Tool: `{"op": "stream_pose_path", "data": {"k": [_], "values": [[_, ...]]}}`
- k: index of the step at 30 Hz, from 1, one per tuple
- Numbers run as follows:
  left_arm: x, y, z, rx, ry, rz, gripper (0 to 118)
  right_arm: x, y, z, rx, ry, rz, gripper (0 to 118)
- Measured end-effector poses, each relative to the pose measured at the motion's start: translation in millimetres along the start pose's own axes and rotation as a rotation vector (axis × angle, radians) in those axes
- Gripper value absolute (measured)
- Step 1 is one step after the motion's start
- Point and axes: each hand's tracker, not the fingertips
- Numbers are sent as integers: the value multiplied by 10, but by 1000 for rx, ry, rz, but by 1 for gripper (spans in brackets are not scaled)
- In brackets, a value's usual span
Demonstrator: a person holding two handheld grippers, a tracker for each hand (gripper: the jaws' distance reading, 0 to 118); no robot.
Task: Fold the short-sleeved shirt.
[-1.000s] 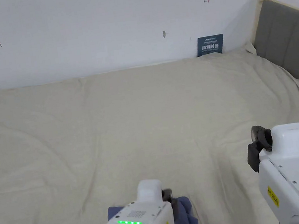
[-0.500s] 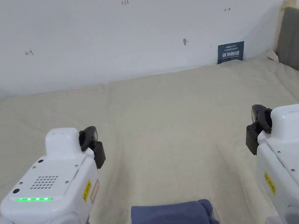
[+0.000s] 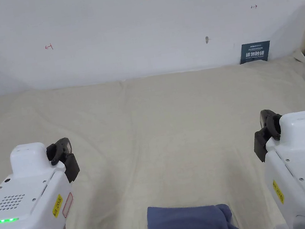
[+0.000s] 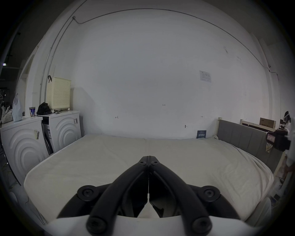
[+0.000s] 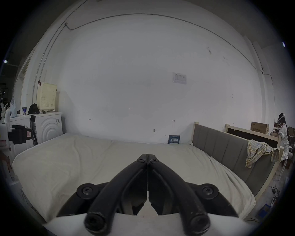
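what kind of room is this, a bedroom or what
Probably a mock bedroom with a laundry corner, perhaps in a workshop: a bed with a padded headboard, two washing machines beside it, and a laundry basket on top. The folded shirt lies on the bed.

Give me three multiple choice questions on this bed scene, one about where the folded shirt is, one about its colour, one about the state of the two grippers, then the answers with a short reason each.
1. Where does the shirt lie?
A. On the bed, at its near edge, between the two grippers
B. Against the wall, beside the blue sign
C. Draped over the headboard

2. What colour is the shirt?
A. White
B. Dark blue
C. Red

3. How are the left gripper and the right gripper?
A. Both wide open
B. Both shut, empty
C. Left clamped on the shirt

Answers:
1 A, the head view shows it low and central on the beige sheet.
2 B, it reads dark blue against the sheet.
3 B, in each gripper view the jaws meet with nothing between them.
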Motion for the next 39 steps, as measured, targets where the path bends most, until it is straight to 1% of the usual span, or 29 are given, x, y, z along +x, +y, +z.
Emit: {"op": "stream_pose_path", "data": {"k": [2, 4, 7, 11, 14, 17, 19, 20, 21, 22, 23, 24, 25, 26, 27, 28, 29, 30, 31, 36, 37, 38, 39], "values": [[1, -15, 15, -5, 1, 4, 0, -52, -134, -72, -32, 19, -7, 0], [-13, -28, 22, -10, -5, 17, 0, -125, -346, -162, -95, 61, -19, 0], [-33, -53, 37, -23, -7, 29, 0, -310, -830, -307, -221, 95, 9, 0], [-64, -123, 26, -61, -25, 45, 0, -555, -1464, -401, -412, 162, 16, 0], [-66, -227, -29, -121, -39, 41, 0, -717, -1894, -443, -543, 179, 63, 0], [-53, -367, -101, -211, -76, 73, 0, -800, -2281, -496, -678, 189, 91, 0], [-39, -470, -178, -278, -116, 108, 0, -805, -2530, -533, -782, 188, 74, 0], [-31, -528, -225, -307, -136, 141, 0, -789, -2639, -542, -829, 188, 48, 0], [-21, -589, -277, -352, -162, 161, 0, -760, -2646, -507, -743, 174, 18, 0], [-9, -662, -343, -398, -187, 189, 0, -743, -2584, -470, -696, 173, -1, 0], [3, -745, -420, -465, -218, 233, 0, -739, -2528, -484, -744, 174, 9, 0], [15, -823, -503, -529, -241, 268, 0, -746, -2512, -502, -749, 174, 14, 0], [39, -927, -587, -595, -253, 327, 3, -748, -2512, -518, -756, 178, 24, 0], [49, -1050, -690, -682, -280, 390, 11, -742, -2531, -520, -757, 181, 27, 0], [57, -1171, -778, -744, -302, 440, 29, -733, -2546, -520, -756, 182, 23, 0], [72, -1311, -874, -807, -328, 480, 69, -717, -2552, -510, -751, 183, 12, 0], [103, -1455, -958, -874, -347, 488, 94, -702, -2556, -508, -749, 183, -1, 0], [140, -1570, -1012, -913, -354, 507, 105, -700, -2554, -512, -749, 183, -11, 0], [163, -1677, -1072, -940, -378, 511, 107, -705, -2538, -495, -750, 183, -16, 0], [271, -2026, -1293, -1061, -427, 517, 105, -666, -2529, -477, -745, 194, -34, 0], [291, -2082, -1310, -1062, -422, 516, 99, -663, -2530, -475, -743, 197, -40, 0], [295, -2139, -1320, -1059, -424, 519, 88, -660, -2527, -475, -742, 199, -42, 0], [308, -2176, -1327, -1062, -428, 516, 73, -656, -2534, -479, -742, 199, -44, 0]]}}
